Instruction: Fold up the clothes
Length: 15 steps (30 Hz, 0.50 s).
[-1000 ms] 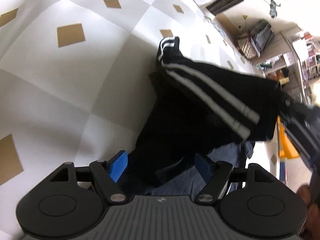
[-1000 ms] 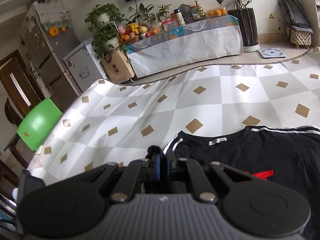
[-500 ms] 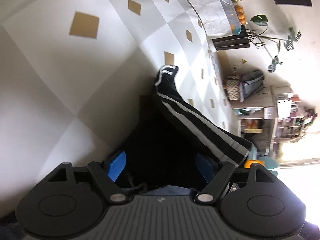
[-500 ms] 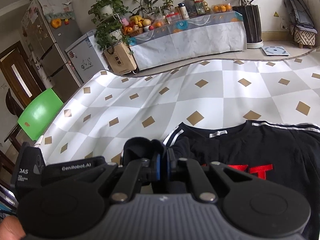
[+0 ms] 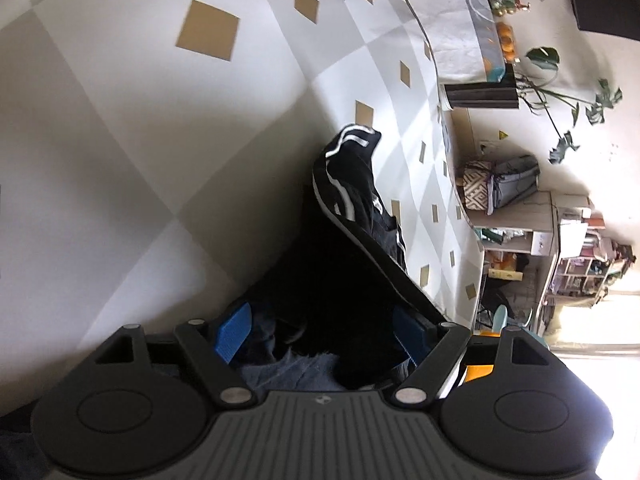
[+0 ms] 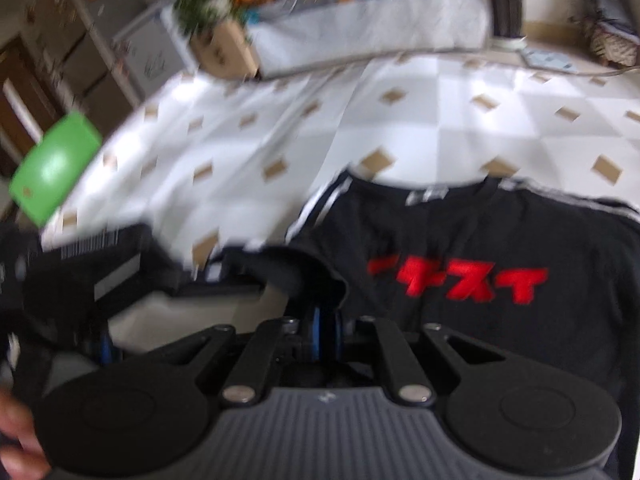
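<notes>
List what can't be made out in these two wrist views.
- Right wrist view: motion blur smears the shelf items; right gripper pads nearly hidden by bunched black shirt.
- Left wrist view: shirt fills the open left gripper; contact with its pads is unclear.

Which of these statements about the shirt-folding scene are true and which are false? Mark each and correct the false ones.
1. The black T-shirt has red lettering on its chest. True.
2. The right gripper is wide open. False: it is shut on a fold of the black T-shirt.
3. The left gripper is open, with dark cloth between its pads. True.
4. The tablecloth is plain blue. False: it is white and grey with tan diamonds.
5. A green chair stands beside the table. True.
</notes>
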Available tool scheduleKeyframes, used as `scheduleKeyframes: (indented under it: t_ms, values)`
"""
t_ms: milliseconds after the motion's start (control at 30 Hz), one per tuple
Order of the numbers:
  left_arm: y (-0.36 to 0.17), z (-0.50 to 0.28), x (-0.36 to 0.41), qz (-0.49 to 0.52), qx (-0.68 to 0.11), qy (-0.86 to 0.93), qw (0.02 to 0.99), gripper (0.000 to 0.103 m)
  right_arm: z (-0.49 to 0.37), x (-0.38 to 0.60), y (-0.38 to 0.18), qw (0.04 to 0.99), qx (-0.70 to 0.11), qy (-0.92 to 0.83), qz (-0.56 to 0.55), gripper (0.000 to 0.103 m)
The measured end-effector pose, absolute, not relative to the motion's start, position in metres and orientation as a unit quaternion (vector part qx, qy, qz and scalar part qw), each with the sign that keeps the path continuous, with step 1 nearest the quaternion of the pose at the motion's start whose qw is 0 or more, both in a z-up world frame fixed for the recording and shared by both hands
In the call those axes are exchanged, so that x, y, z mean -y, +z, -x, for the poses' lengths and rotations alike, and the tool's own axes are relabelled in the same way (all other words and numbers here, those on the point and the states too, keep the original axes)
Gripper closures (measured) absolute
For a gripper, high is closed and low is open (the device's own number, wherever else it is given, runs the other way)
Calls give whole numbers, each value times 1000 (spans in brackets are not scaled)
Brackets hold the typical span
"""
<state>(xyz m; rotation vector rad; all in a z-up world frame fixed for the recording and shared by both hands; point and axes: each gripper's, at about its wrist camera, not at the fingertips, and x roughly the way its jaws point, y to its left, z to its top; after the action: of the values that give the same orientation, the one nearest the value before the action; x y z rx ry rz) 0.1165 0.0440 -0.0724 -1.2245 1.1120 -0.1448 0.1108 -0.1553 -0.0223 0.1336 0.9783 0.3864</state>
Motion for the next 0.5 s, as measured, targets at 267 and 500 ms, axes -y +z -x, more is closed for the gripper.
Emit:
scheduleKeyframes:
  t_ms: [267, 500]
  values:
    - [-80, -115, -43, 544, -502, -55, 670, 26, -89, 118, -59, 820, -527, 221, 0, 94]
    - [-75, -116, -42, 536, -498, -61, 679, 26, -85, 115, -64, 811, -542, 220, 5, 93]
